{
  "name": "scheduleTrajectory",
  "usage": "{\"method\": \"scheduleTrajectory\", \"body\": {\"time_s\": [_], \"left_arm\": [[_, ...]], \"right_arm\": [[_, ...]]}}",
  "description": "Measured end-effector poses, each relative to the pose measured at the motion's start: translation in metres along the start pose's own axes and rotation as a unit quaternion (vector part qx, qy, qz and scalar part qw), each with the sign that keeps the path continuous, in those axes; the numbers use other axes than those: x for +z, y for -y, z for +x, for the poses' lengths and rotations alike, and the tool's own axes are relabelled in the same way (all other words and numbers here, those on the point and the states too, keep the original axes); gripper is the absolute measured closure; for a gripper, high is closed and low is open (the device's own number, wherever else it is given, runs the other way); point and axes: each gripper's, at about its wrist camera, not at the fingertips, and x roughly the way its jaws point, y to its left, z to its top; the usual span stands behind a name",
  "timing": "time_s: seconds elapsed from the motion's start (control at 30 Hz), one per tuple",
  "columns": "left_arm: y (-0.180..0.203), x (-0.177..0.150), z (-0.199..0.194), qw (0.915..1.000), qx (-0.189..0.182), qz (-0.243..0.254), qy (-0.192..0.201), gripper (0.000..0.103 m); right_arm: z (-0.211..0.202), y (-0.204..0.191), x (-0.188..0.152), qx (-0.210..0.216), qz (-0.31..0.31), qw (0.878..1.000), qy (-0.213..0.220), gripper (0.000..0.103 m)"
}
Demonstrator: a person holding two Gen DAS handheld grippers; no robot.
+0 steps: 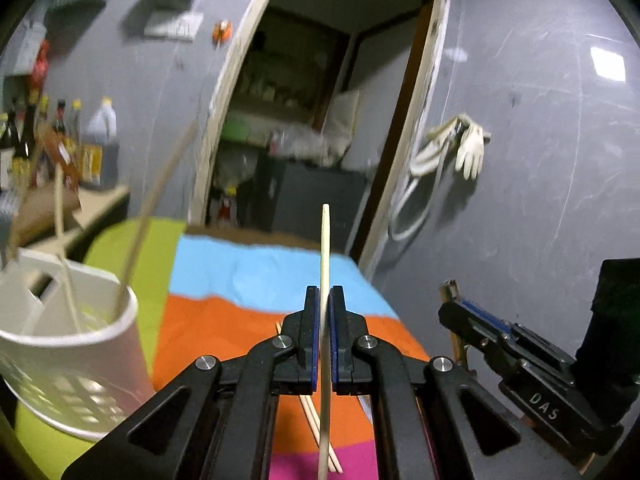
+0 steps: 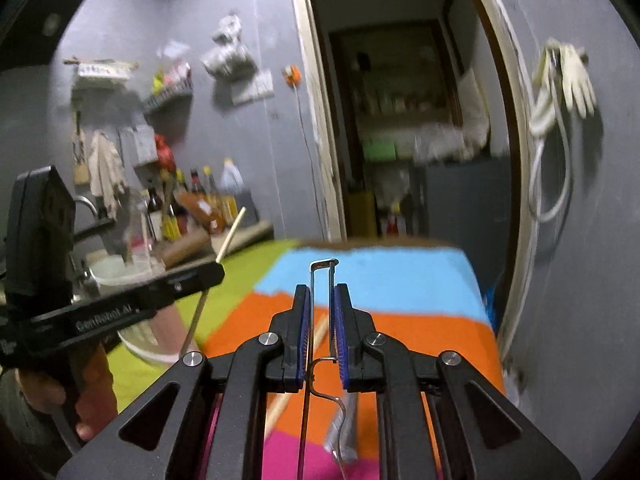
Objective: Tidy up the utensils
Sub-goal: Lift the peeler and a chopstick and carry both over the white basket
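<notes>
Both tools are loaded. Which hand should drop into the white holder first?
Left, probably. Its tool grips a chopstick with the white holder close beside it; the right tool, holding a wire utensil, sits farther off.

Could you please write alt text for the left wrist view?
The left gripper is shut on a pale chopstick that stands upright above a striped cloth. A white utensil holder with sticks sits left; the right gripper is at right.

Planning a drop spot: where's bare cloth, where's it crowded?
Free: blue band up to the table's far edge, and orange band beside the white holder. Crowded: loose chopsticks on the orange-pink boundary; holder on the green strip.
</notes>
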Motion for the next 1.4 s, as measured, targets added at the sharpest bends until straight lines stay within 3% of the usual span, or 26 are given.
{"method": "scheduleTrajectory", "body": {"time_s": [0.2,0.43,0.87,1.1,1.4], "left_arm": [[-0.001,0.022,-0.026,0.9981,0.013,0.031,0.052,0.101],[-0.028,0.050,-0.067,0.9935,0.033,0.028,0.105,0.101],[-0.115,0.079,-0.115,0.9779,0.124,-0.010,0.169,0.101],[-0.157,0.079,-0.123,0.9666,0.169,-0.037,0.189,0.101],[-0.179,0.072,-0.106,0.9574,0.202,-0.042,0.202,0.101]], "right_arm": [[-0.009,-0.031,0.022,0.013,-0.021,0.996,0.086,0.093],[-0.002,-0.061,0.045,0.053,-0.024,0.990,0.131,0.093],[0.046,-0.118,0.087,0.163,0.027,0.976,0.146,0.093],[0.070,-0.141,0.084,0.155,0.034,0.974,0.163,0.093],[0.103,-0.150,0.070,0.137,0.050,0.977,0.156,0.093]]}}
